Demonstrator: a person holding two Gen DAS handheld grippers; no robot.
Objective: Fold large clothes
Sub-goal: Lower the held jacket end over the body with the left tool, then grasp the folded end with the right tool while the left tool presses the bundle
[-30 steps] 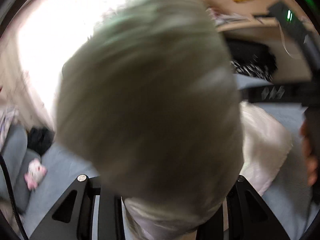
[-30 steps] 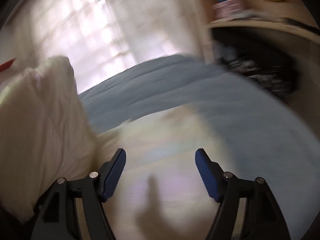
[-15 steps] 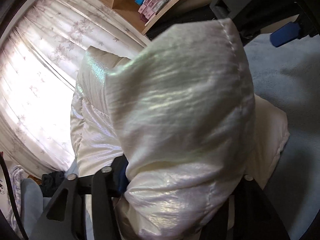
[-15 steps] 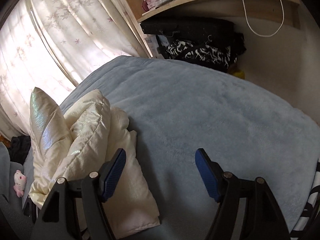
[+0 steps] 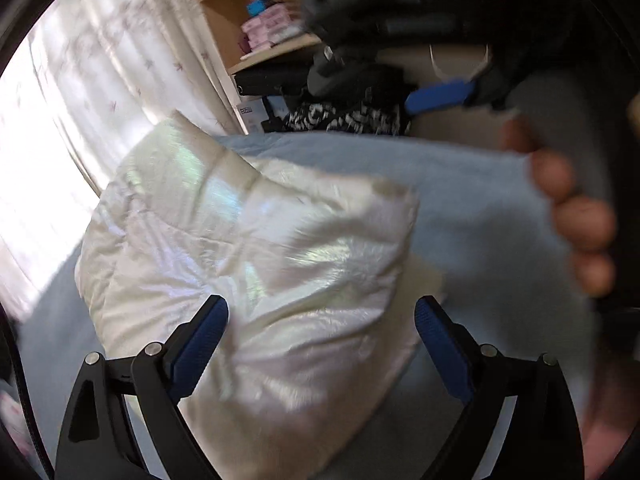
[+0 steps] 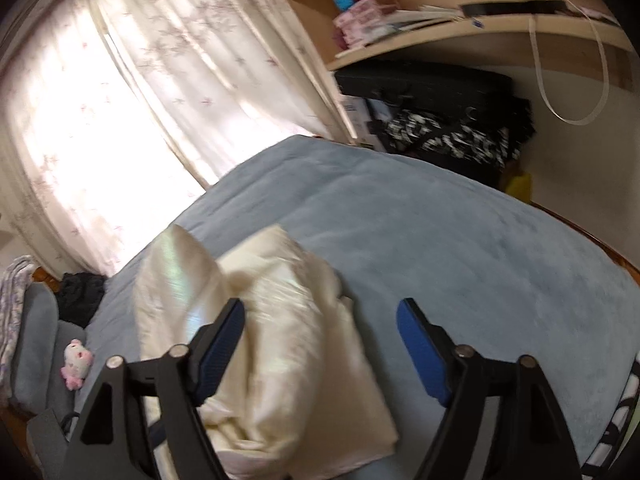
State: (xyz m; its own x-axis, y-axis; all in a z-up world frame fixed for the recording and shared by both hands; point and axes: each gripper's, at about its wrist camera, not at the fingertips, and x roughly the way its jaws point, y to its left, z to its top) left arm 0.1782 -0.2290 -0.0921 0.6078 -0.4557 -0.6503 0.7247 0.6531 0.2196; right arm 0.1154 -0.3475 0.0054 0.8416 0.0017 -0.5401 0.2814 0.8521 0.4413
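Now the cream padded jacket (image 5: pixel 256 264) is released: half a second ago it was clamped in the left claw (image 5: pixel 320 340), whose jaws are now spread. It is left bundled on the blue bed (image 6: pixel 440 232), near-left. The right claw (image 6: pixel 320 340) is held apart, empty. Folding is judged nearly done.

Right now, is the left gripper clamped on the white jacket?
No, the left gripper stands open, its blue pads apart over the white jacket.

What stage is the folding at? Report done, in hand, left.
Done: the shiny cream puffer jacket lies bundled in folds on the blue-grey blanket. In hand: nothing; the left gripper and right gripper are open. Left: squaring the lumpy, uneven bundle.
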